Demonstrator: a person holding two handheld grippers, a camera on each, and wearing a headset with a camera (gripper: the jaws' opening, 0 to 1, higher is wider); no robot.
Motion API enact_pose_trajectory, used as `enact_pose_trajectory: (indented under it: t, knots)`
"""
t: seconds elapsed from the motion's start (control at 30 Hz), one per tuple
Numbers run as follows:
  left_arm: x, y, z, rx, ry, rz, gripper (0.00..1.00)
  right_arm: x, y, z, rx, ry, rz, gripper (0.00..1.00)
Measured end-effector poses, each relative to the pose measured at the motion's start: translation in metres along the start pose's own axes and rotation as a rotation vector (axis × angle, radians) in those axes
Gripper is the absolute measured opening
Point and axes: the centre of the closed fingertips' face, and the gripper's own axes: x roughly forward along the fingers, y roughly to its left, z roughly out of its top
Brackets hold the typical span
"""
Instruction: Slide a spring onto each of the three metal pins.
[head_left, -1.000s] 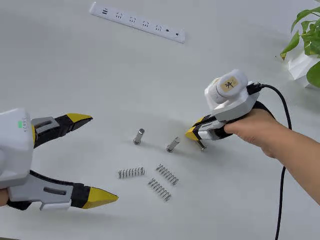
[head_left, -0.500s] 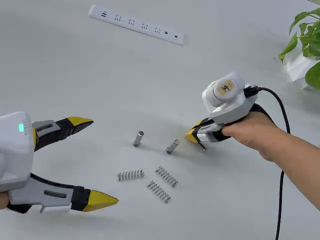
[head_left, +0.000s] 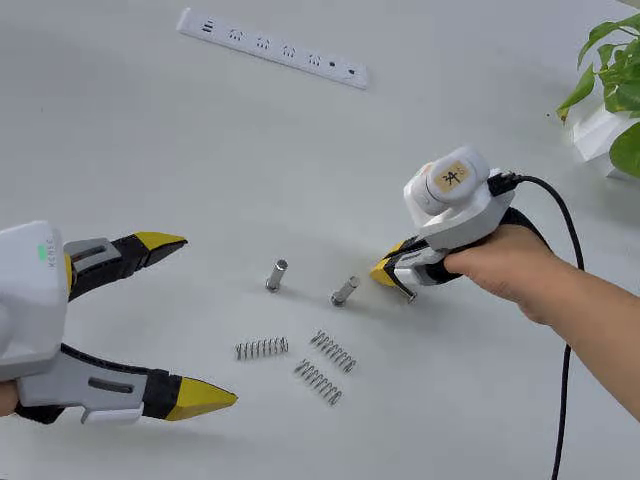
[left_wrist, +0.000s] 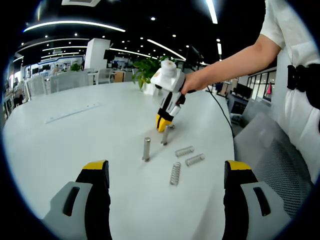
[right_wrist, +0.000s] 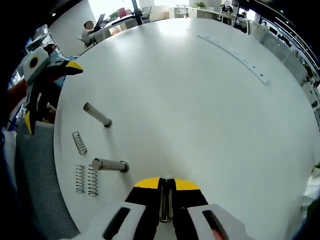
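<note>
not much has changed this past second: the right claw (head_left: 385, 272) stays clamped on a pin (right_wrist: 164, 200), tip low over the table (head_left: 200, 150). the left claw (head_left: 206, 318) stays wide, holding nothing. between them stand two more pins (head_left: 276, 274), and three springs (head_left: 262, 347) lie loose just in front, unmoved.

An open-plan office — curved white ceiling light strips (left_wrist: 75, 23) over rows of pale desks and chairs (left_wrist: 55, 80), a large round white table (head_left: 300, 150) with a long white power strip (head_left: 272, 47), a leafy green potted plant (head_left: 612, 60) — and a grey mesh chair (left_wrist: 280, 160).
</note>
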Motion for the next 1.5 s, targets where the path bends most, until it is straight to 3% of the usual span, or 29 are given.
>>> enact_pose_trajectory:
  t: [0.53, 1.5]
  knots:
    - [-0.001, -0.003, 0.002, 0.01, 0.001, -0.004, 0.94, -0.027, 0.006, 0.001, 0.01, -0.072, -0.019, 0.05]
    - [0.0, -0.015, 0.005, 0.03, 0.012, -0.021, 0.93, -0.058, 0.018, -0.026, 0.081, -0.187, -0.067, 0.05]
